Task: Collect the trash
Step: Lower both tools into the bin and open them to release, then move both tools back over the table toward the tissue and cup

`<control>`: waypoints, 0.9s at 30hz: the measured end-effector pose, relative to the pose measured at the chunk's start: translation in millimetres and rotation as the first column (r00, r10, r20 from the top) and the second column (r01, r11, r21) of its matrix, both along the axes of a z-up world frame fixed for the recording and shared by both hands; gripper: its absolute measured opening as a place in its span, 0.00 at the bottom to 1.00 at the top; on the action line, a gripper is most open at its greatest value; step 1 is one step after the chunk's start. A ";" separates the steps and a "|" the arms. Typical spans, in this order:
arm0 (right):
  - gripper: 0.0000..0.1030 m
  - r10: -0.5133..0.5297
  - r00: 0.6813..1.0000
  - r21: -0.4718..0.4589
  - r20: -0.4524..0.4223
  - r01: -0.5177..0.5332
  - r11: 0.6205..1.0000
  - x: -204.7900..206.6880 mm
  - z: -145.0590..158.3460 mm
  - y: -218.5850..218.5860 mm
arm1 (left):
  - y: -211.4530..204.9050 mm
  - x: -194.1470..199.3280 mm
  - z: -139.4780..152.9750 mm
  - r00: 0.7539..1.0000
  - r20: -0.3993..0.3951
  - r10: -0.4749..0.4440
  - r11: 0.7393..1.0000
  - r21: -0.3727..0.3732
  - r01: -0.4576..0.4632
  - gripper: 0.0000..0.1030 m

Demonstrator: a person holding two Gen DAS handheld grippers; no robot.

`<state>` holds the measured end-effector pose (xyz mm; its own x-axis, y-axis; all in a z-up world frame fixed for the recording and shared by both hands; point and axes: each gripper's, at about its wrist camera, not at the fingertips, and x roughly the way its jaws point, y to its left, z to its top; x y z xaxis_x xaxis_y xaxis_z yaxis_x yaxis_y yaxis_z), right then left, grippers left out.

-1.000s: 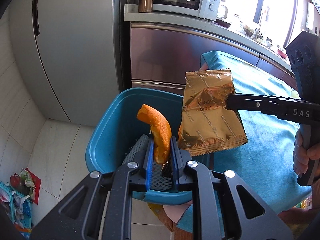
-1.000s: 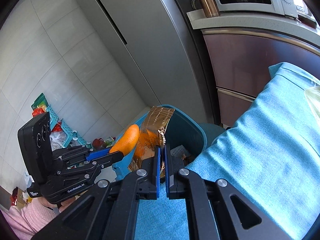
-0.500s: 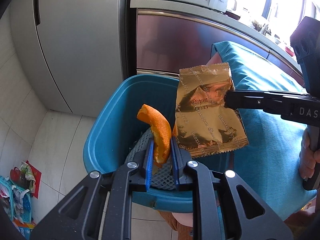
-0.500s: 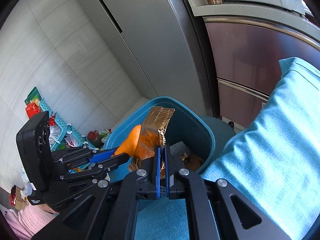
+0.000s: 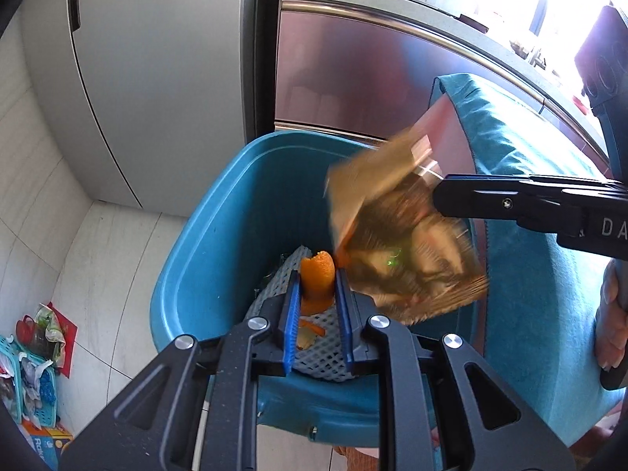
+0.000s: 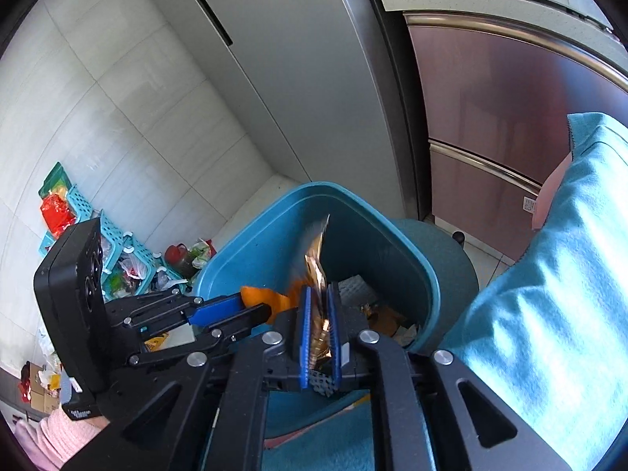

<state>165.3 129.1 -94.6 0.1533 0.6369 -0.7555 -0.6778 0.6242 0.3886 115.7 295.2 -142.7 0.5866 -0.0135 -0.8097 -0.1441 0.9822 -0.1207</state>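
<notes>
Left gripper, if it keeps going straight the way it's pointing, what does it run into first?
The left gripper, with the orange peel between its fingers, points down into the blue bin. Straight ahead it would probably meet the white foam netting in the bin first; depth is unclear.

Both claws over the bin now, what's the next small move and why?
Probably open both claws a bit wider and let go. The left claw has the orange peel between its fingers above the blue trash bin, and the gold wrapper sits blurred in the right claw, also over the bin's opening. Both pieces should fall onto the trash already inside.
</notes>
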 end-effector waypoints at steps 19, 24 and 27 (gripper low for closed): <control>0.35 -0.045 0.996 0.102 0.075 0.037 0.994 -20.9 14.7 -47.5 | -27.4 -37.6 43.3 0.987 0.157 -0.017 0.999 0.037 0.012 0.50; 0.42 -0.069 0.991 0.121 0.111 0.055 0.991 -34.3 22.6 -78.8 | -47.9 -55.4 67.2 0.972 0.227 -0.054 0.997 0.060 0.042 0.66; 0.44 -0.096 0.988 0.143 0.124 0.078 0.987 -41.7 27.7 -100.8 | -62.4 -64.4 79.4 0.963 0.255 -0.085 0.995 0.079 0.067 0.71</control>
